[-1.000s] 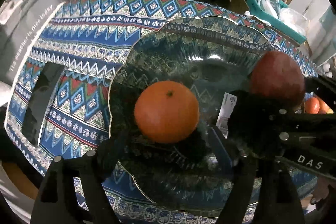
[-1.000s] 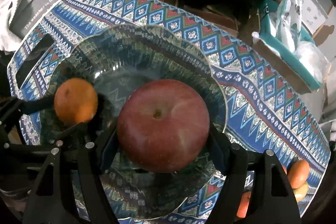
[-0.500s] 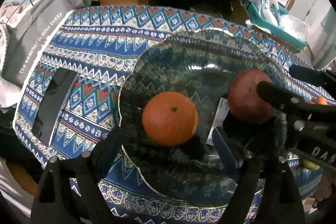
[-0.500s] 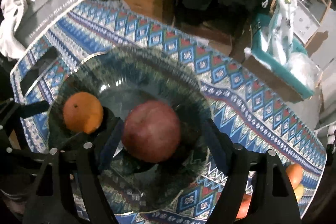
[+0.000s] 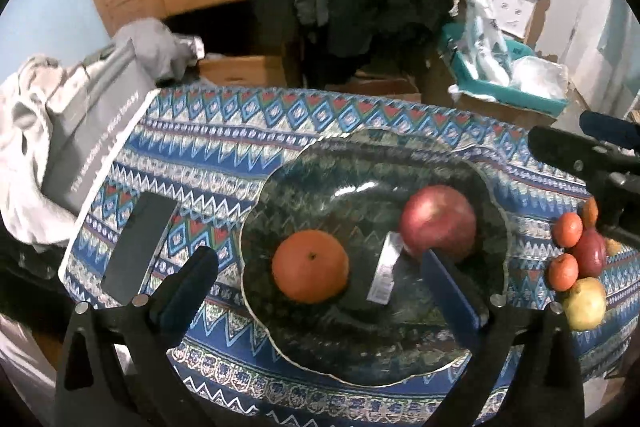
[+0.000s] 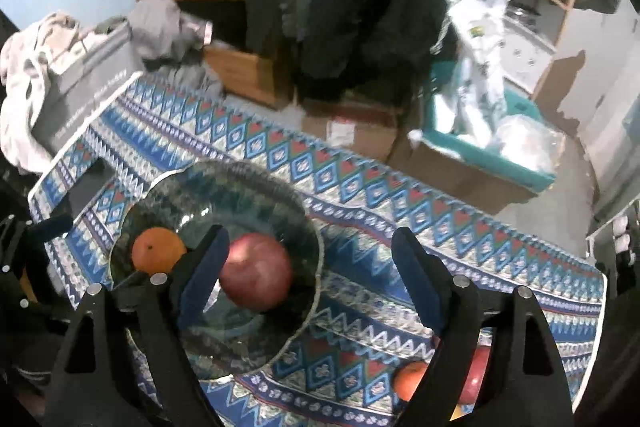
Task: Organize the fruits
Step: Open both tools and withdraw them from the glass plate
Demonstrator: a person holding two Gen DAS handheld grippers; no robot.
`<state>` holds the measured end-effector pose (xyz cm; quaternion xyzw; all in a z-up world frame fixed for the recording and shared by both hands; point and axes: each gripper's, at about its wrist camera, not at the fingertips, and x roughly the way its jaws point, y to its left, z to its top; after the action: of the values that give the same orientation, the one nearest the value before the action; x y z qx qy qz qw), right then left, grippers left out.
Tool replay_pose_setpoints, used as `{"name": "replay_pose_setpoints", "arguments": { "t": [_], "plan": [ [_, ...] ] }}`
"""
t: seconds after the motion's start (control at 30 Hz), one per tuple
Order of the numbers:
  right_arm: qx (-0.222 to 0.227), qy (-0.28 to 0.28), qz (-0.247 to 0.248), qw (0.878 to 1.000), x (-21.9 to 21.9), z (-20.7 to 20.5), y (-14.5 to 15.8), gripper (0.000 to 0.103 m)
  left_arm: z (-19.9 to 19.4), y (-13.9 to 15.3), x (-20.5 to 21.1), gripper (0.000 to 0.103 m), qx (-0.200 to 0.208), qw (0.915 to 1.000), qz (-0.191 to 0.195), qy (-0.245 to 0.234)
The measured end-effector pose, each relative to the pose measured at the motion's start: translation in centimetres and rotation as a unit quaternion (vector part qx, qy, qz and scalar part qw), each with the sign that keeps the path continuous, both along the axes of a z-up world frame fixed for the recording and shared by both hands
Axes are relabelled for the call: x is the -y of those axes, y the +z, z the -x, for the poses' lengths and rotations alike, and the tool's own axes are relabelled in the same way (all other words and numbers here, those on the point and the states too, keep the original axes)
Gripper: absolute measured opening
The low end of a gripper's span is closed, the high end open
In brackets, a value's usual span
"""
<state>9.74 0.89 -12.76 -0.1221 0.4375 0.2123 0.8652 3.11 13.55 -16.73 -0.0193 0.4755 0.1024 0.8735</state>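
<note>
Round orange (image 5: pixel 310 271) and glossy dark-red apple (image 5: pixel 438 221) resting apart in glass bowl (image 5: pixel 360 163); left gripper (image 5: pixel 316 285), right gripper (image 6: pixel 310 267) spread wide, empty

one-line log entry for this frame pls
left tongs: open, empty | right tongs: open, empty | orange, apple: in glass bowl | loose fruit: on tablecloth

The bowl (image 5: pixel 360 163) looks like clear glossy glass, you can see the woven cloth (image 5: pixel 224 131) print through it. Apple (image 5: pixel 438 221) has a smooth waxy shine, orange (image 5: pixel 310 265) is duller and pebbly. Claw fingers (image 5: pixel 188 287) are matt black plastic with shiny metal pins.
</note>
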Motion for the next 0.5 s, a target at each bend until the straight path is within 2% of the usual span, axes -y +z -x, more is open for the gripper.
{"name": "replay_pose_setpoints", "arguments": {
  "t": [0.2, 0.37, 0.5],
  "plan": [
    [0.029, -0.019, -0.002, 0.999, 2.8, 1.1, 2.4, 0.087, 0.1, 1.9, 2.3, 0.102, 0.011, 0.9995, -0.014, -0.024],
    [0.047, -0.037, -0.006, 0.998, 5.6, 2.2, 4.0, 0.088, 0.7, 3.5, 3.8, 0.102, 0.041, 0.9974, 0.018, -0.057],
    [0.056, -0.053, -0.010, 0.997, 8.2, 3.0, 5.1, 0.088, 0.9, 4.4, 5.3, 0.102, 0.057, 0.9951, 0.017, -0.078]
  ]
}}
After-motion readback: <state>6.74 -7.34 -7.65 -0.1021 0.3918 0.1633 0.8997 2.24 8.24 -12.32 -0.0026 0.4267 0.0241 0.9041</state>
